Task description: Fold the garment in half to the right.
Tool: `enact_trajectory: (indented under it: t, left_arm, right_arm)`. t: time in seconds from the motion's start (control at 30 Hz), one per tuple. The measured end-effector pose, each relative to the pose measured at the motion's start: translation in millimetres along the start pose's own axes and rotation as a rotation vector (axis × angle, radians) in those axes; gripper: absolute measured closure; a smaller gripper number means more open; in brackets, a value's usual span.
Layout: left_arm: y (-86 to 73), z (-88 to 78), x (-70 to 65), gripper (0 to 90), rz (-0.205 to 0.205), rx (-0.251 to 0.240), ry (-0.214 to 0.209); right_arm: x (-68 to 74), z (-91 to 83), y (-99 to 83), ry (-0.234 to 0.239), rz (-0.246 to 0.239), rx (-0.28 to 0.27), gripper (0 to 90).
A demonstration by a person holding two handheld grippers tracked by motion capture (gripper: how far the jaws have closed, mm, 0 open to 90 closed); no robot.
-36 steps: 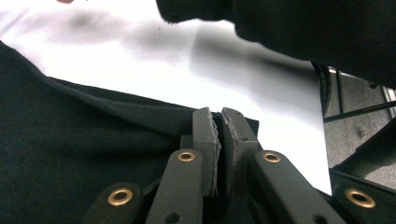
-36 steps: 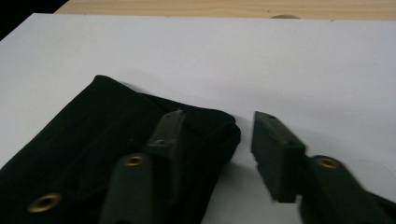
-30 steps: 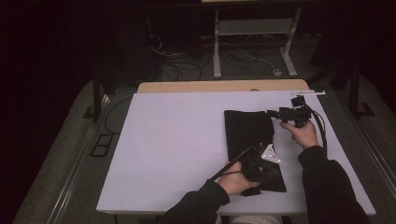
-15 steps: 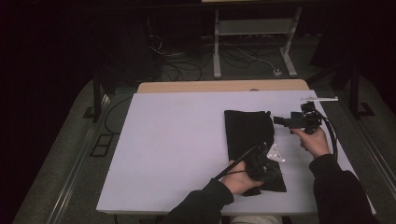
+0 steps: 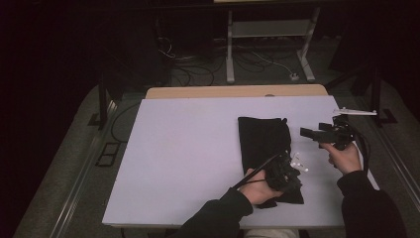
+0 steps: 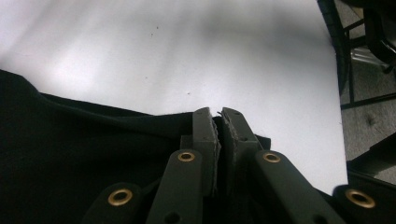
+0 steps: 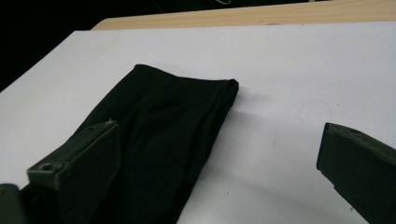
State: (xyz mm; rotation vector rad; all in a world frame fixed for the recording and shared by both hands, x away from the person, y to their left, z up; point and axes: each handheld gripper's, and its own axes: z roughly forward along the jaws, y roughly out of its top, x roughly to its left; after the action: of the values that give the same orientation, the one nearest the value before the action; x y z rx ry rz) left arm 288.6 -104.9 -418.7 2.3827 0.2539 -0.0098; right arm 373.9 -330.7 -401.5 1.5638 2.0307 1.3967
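While the left hand-held gripper (image 5: 286,174) stands closed on the near end of the black cloth (image 5: 265,144), we note that the right hand-held gripper (image 5: 317,134) hangs off the cloth's right side with its jaws spread wide and nothing between them; those jaws have just been opening. The cloth lies folded into a long strip on the white worktop (image 5: 188,148), toward its right edge, running from near the front edge up toward the middle. In the left gripper view the two jaws pinch a fold of the fabric (image 6: 93,154) at its edge, pads nearly meeting. In the right gripper view the far, rounded end of the strip (image 7: 187,107) lies flat ahead and to the left of the open jaws.

We judge the step in hand to be a further fold or straightening of the strip, with the left grip serving as anchor. To do it well, we recommend:
- keeping the left pinch firm and low to the worktop, so the layers do not slip apart;
- bringing the right jaws over the far end squarely, taking all layers at once;
- closing only when the fabric sits fully between the pads;
- lifting little, to avoid dragging the strip toward the right edge.

A small white item (image 5: 297,162) lies just beside the left grip; we cannot identify it.
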Motion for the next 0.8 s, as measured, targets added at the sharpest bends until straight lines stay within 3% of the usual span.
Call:
enact_trajectory:
  t: [0.17,0.2,0.23,0.3,0.47,0.6,0.7,0.8]
  left_arm:
    - [0.5,4.2,1.7,82.0,0.049,0.026,0.000]
    - [0.4,3.5,2.7,81.2,0.049,0.029,-0.005]
    - [0.0,3.4,2.6,78.9,0.021,0.015,-0.009]
    - [0.2,0.2,3.5,69.3,0.012,0.004,-0.009]
    - [1.7,-12.5,1.8,55.4,0.009,-0.056,-0.013]
    - [2.7,-22.7,-0.2,36.5,0.014,-0.103,0.014]
    - [3.1,-29.1,3.3,25.5,-0.014,-0.138,-0.001]
    - [3.3,-33.4,6.6,13.5,-0.034,-0.165,0.013]
  right_arm:
    - [-1.0,-6.4,-3.9,-0.005,0.008,-0.008,0.0]
    - [-1.0,-7.1,-4.6,-0.001,0.010,-0.007,0.0]
    - [-0.6,-7.5,-5.4,0.000,0.007,-0.006,0.0]
    - [0.0,-8.7,-7.0,0.000,0.002,-0.004,0.0]
    - [1.0,-13.9,-10.4,-0.001,-0.007,-0.007,0.0]
    - [1.0,-19.0,-13.9,-0.011,-0.018,0.002,0.0]
    - [0.1,-23.0,-16.6,-0.013,-0.018,-0.007,0.0]
    - [-0.3,-26.6,-19.3,-0.019,-0.022,-0.006,0.0]
